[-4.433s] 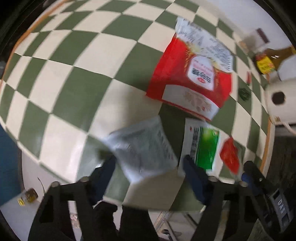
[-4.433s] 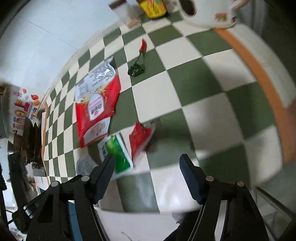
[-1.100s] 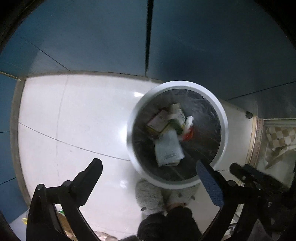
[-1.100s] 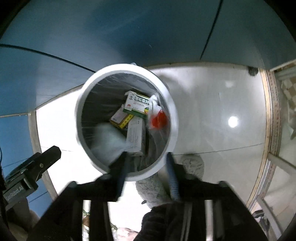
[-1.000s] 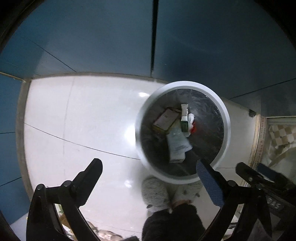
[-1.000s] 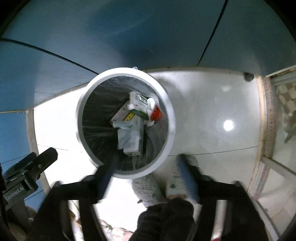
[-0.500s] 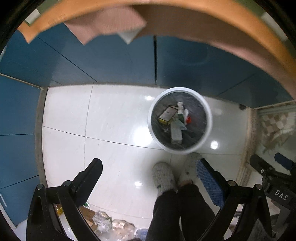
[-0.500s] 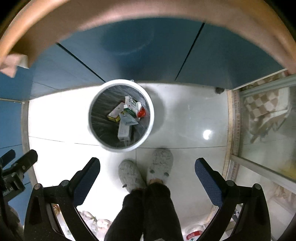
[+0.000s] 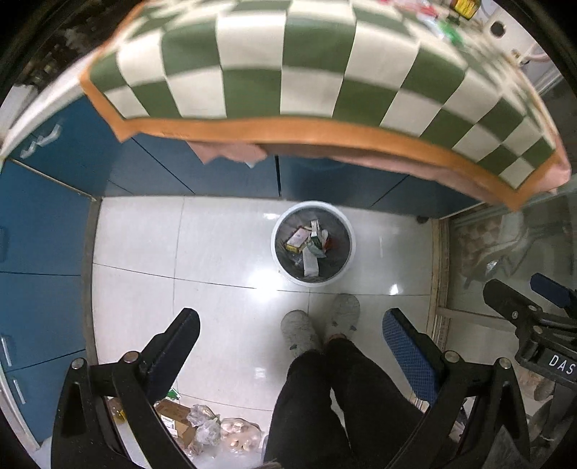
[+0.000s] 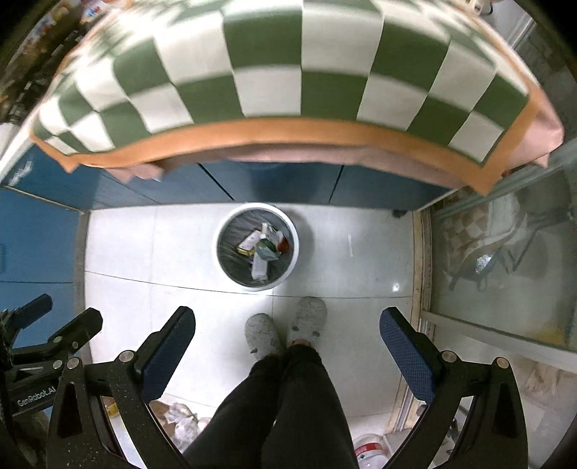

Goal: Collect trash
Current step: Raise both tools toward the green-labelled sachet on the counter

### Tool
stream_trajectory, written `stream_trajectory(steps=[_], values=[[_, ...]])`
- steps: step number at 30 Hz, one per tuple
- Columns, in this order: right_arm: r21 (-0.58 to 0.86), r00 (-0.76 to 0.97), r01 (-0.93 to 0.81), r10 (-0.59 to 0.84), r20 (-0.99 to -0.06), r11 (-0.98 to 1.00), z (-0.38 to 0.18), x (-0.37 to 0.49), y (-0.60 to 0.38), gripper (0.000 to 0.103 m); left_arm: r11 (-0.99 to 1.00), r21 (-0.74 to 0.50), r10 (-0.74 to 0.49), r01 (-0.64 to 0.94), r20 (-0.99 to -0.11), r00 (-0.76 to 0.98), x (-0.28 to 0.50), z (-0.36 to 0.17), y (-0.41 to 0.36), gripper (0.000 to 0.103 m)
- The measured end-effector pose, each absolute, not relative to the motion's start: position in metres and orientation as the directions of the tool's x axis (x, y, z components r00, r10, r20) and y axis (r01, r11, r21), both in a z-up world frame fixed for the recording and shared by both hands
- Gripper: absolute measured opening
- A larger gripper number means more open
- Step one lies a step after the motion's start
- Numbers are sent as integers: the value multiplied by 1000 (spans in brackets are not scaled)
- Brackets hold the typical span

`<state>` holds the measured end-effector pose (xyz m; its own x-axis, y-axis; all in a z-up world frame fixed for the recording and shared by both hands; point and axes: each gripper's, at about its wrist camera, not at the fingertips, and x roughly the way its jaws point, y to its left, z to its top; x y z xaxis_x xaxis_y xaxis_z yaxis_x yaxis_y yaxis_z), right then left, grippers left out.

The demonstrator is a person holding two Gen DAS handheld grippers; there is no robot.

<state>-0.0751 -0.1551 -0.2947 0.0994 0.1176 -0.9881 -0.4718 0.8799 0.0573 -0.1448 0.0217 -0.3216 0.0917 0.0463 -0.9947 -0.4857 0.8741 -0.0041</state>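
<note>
A white round trash bin stands on the floor far below, holding several wrappers and small boxes; it also shows in the right wrist view. My left gripper is open and empty, high above the floor. My right gripper is open and empty at a similar height. The checkered green and white tablecloth with an orange border fills the top of both views. A few blurred items lie at its far right.
The person's legs and grey slippers stand just in front of the bin. Blue cabinets line the left and back. Bags and boxes lie on the floor at lower left. A glass panel is at the right.
Both grippers have risen well above the bin, from close over its mouth to table height. The tablecloth edge has come into view. Both stay open and empty.
</note>
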Motion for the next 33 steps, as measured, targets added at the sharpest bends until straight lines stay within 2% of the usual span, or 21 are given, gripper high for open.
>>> stream_trajectory(steps=[8,14,17,19,24,27,31,32,33], values=[[202,97,-441,270,-958,875,-212,-67,-152,103,870,62,183,-489,-962,204,-125,-235,31,103],[270,165,-379,351,-922,885,-180,1,-147,103,842,173,339,-512,-907,251,-57,-204,54,103],[288,210,-328,367,-906,900,-171,61,-154,103,833,180,348,-524,-905,243,-19,-203,59,103],[299,231,-292,370,-900,909,-170,101,-161,103,843,145,308,-519,-920,244,17,-207,57,103],[277,232,-230,329,-915,933,-185,205,-175,99,857,-54,76,-513,-970,229,136,-239,35,103],[240,218,-212,285,-933,947,-203,263,-184,99,864,-117,-22,-490,-981,195,202,-265,14,103],[226,181,-174,257,-949,959,-227,315,-200,96,859,-130,-74,-495,-989,131,270,-306,-4,93],[224,176,-169,253,-951,960,-231,323,-203,96,863,-110,-65,-493,-992,108,281,-315,-7,82],[219,168,-166,247,-955,961,-236,336,-207,96,867,-89,-53,-491,-995,87,288,-322,-10,65]])
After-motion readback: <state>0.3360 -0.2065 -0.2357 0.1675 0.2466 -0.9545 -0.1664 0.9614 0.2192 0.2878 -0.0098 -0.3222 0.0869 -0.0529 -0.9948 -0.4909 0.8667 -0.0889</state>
